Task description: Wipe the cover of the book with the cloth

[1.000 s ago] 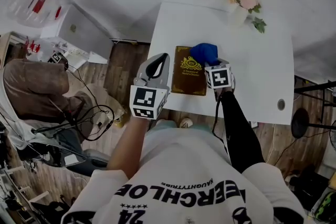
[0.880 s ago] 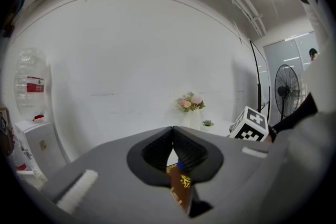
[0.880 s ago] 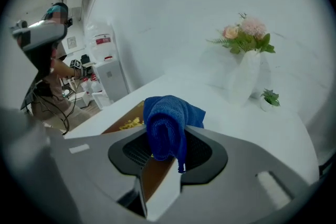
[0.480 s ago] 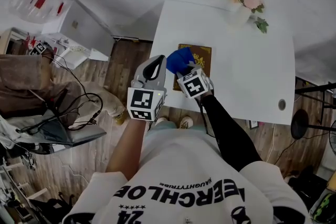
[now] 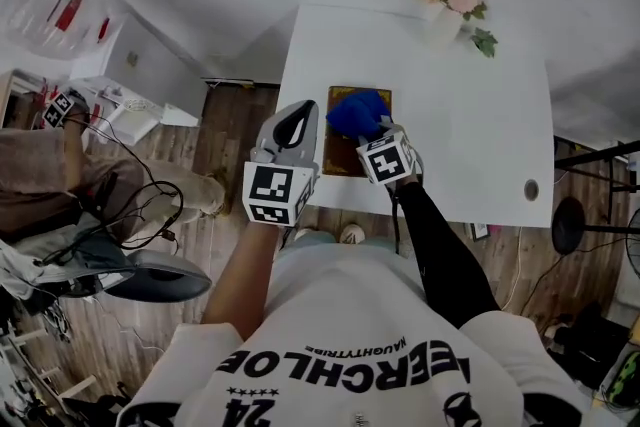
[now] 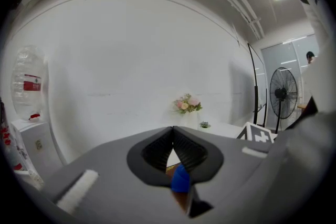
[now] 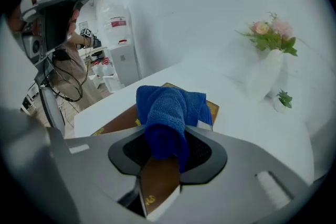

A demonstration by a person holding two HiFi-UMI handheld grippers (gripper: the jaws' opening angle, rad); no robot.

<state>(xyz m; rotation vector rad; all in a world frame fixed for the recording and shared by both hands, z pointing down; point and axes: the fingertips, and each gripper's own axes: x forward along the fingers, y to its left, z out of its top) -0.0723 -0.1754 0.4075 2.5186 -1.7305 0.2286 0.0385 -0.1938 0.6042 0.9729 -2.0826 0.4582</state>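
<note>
A brown book with gold print (image 5: 343, 155) lies near the front edge of the white table (image 5: 480, 115). My right gripper (image 5: 375, 130) is shut on a bunched blue cloth (image 5: 357, 112), which rests on the book's far half. In the right gripper view the cloth (image 7: 168, 107) fills the jaws of the right gripper (image 7: 168, 136) above the brown cover (image 7: 121, 120). My left gripper (image 5: 297, 120) hangs at the book's left side with its fingers together and nothing between them. In the left gripper view, the left gripper (image 6: 172, 131) frames the cloth (image 6: 180, 180) beyond its jaws.
A vase of pink flowers (image 5: 450, 0) stands at the table's far edge, and a small round object (image 5: 531, 189) lies at the front right. A standing fan (image 6: 281, 94) is off to the right. A water dispenser (image 5: 60, 5), cables and a seated person are on the left.
The right gripper carried the cloth leftward across the book's cover, then slightly back toward the middle. The left gripper stayed at the book's left side.
</note>
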